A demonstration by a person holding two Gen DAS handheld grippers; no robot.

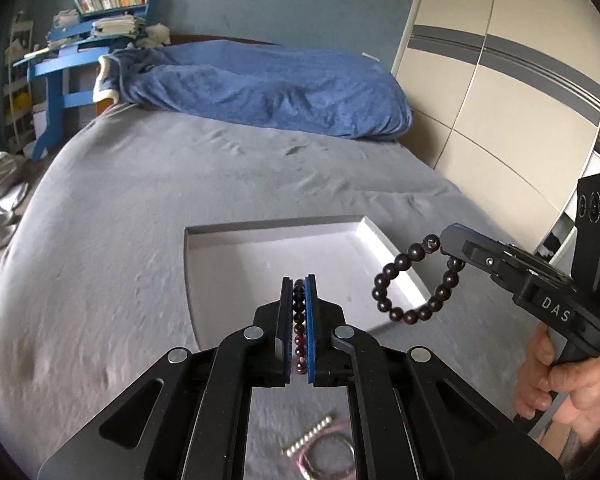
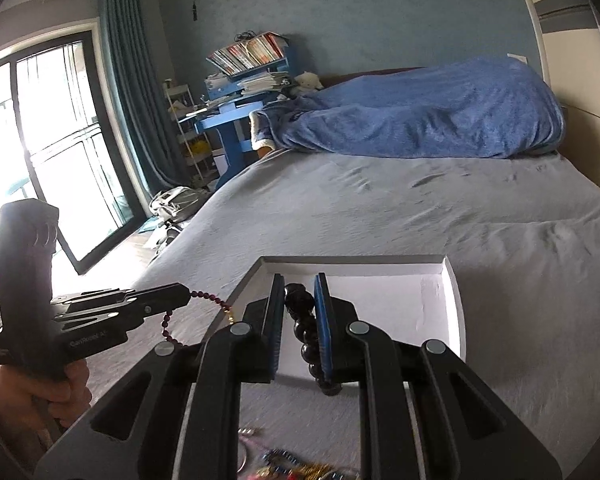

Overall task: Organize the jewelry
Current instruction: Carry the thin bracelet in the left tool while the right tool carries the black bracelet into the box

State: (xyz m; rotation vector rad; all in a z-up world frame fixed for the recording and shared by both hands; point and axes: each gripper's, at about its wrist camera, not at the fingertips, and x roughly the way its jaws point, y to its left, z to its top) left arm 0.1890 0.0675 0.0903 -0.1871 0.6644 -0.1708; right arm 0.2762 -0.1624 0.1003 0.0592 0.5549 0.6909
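Observation:
My left gripper (image 1: 299,280) is shut on a dark red bead bracelet (image 1: 299,322), held above the near edge of a shallow white box (image 1: 240,256) on the grey bed. From the right wrist view the same bracelet (image 2: 172,320) hangs from the left gripper (image 2: 186,295) just left of the box (image 2: 432,304). My right gripper (image 2: 299,278) is shut on a black bead bracelet (image 2: 304,320); in the left wrist view that bracelet (image 1: 404,312) hangs as a loop from the right gripper (image 1: 444,242) over the box's right rim.
Loose jewelry lies on the grey sheet below the grippers: a row of silver beads (image 1: 310,434), a pink ring-shaped bracelet (image 1: 328,458), and a colourful heap (image 2: 296,466). A blue blanket (image 1: 268,84) is at the bed's head. A wardrobe (image 1: 500,100) stands right.

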